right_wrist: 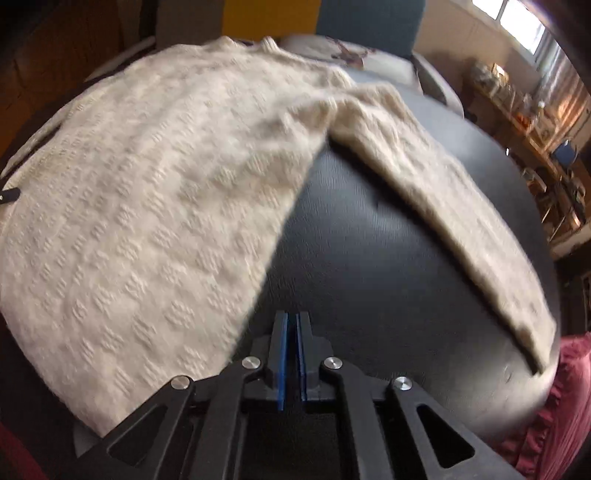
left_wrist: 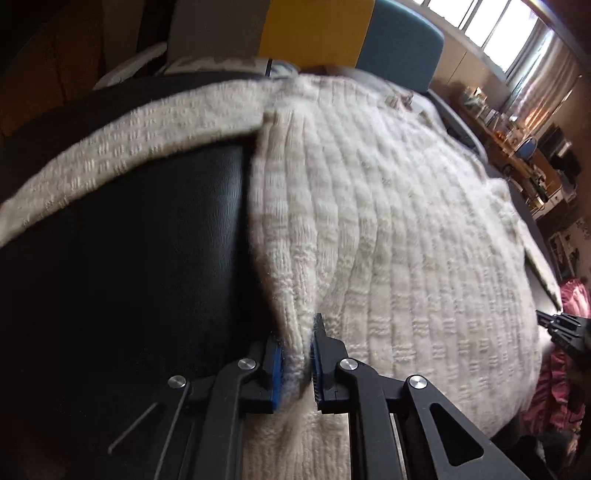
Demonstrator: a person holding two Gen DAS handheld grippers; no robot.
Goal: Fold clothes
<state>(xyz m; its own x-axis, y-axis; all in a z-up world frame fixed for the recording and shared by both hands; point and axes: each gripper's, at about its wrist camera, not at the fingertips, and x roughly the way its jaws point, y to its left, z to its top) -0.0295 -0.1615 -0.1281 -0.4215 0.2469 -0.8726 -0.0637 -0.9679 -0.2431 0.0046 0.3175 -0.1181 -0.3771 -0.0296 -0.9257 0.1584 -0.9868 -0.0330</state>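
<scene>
A cream knitted sweater (left_wrist: 388,221) lies spread on a black table (left_wrist: 147,240), one sleeve (left_wrist: 129,140) stretched out to the left. My left gripper (left_wrist: 297,347) is shut on the sweater's lower left hem edge, fabric pinched between its blue pads. In the right wrist view the same sweater (right_wrist: 147,192) covers the left half, and its other sleeve (right_wrist: 443,206) runs down to the right across the table (right_wrist: 369,258). My right gripper (right_wrist: 292,328) is shut with nothing between its pads, hovering over bare table just right of the sweater's hem. Its tip (left_wrist: 561,328) shows at the left view's right edge.
Pink-red clothing (right_wrist: 561,398) hangs beyond the table's near right edge. A yellow panel (left_wrist: 317,29) and a teal chair back (left_wrist: 402,40) stand behind the table. Other white garments (right_wrist: 332,48) lie at the far side. Cluttered shelves (left_wrist: 517,140) line the right wall under windows.
</scene>
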